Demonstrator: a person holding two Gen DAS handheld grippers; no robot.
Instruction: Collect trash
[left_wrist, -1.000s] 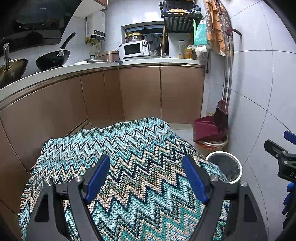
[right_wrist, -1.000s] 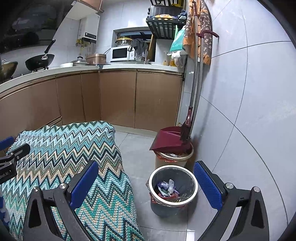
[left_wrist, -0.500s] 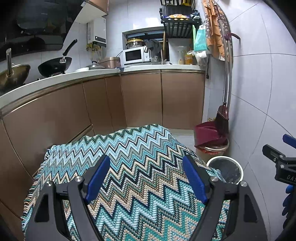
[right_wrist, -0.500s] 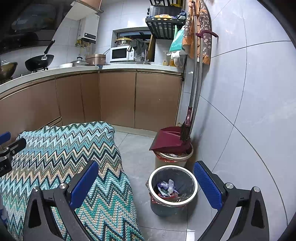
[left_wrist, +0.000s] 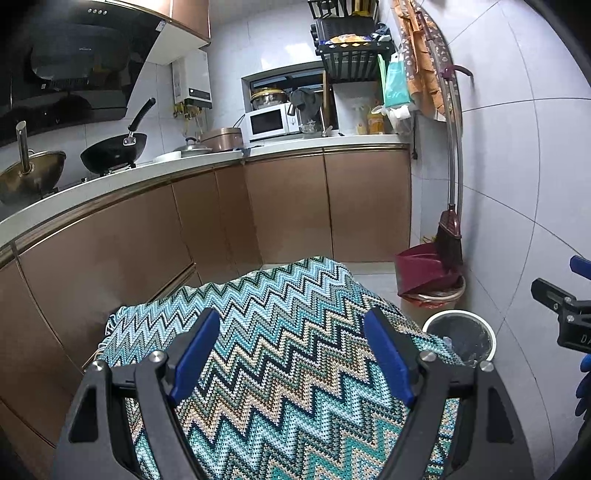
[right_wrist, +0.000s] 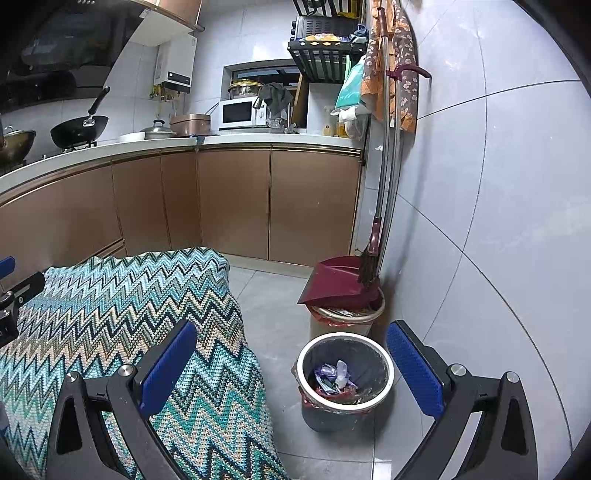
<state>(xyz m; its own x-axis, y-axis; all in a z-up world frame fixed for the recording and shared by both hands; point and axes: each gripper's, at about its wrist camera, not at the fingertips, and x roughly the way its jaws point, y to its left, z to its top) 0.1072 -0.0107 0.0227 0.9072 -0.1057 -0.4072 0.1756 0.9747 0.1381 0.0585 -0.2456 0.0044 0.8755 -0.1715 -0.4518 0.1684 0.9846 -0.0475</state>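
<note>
Since wrappers already lie in the bin (right_wrist: 345, 373) at lower centre of the right view, scan the blanket (left_wrist: 280, 354) (nothing on it shows) before reaching. Both the left gripper (left_wrist: 291, 354) and the right gripper (right_wrist: 291, 365) gape empty; hold them wide.

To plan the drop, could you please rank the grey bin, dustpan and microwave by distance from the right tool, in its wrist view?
1. Grey bin: on the floor between the fingers.
2. Dustpan: behind it, by the wall.
3. Microwave: on the far counter.
</note>
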